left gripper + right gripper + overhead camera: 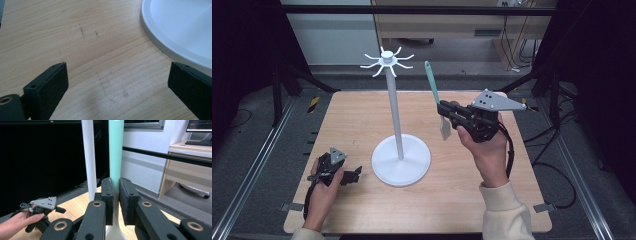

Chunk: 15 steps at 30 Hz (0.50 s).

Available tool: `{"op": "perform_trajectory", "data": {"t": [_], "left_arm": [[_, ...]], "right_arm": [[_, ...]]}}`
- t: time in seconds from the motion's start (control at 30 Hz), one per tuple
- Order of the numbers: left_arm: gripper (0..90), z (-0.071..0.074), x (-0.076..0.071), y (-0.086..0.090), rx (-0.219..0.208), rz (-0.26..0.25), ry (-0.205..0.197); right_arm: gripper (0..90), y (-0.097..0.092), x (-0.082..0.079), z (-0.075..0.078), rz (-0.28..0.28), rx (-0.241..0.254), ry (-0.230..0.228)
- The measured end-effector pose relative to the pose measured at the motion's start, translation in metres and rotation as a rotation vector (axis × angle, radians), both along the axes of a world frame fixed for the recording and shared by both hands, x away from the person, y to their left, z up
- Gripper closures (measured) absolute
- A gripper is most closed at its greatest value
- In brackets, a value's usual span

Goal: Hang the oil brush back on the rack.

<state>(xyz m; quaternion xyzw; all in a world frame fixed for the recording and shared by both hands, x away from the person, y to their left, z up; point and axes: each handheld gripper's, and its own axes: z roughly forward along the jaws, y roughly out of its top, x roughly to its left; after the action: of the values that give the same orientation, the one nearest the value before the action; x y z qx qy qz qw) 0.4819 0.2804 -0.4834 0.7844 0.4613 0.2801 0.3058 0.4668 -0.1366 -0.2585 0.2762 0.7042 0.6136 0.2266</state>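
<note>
Right gripper [446,111], raised above the surface [362,115] at 3 o'clock of the stand [395,107], clamps the teal handle of a spatula [432,82]; the handle rises toward 12 o'clock and the white blade hangs below the jaws. In the right gripper view, the spatula [116,152] stands just beside the stand's pole [89,157]. Left gripper [354,174] rests on the surface at 9 o'clock of the stand's base [180,27], jaws spread wide with nothing between them.
</note>
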Motion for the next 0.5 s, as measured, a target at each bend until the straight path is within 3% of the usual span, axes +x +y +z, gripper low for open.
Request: {"op": "perform_trajectory", "data": {"t": [0.5], "left_arm": [[2.7, -0.0004, 0.0001, -0.0009, 0.002, -0.004, 0.001]], "right_arm": [[82.4, 0.0042, -0.0045, 0.0038, 0.025, 0.002, -0.015]]}}
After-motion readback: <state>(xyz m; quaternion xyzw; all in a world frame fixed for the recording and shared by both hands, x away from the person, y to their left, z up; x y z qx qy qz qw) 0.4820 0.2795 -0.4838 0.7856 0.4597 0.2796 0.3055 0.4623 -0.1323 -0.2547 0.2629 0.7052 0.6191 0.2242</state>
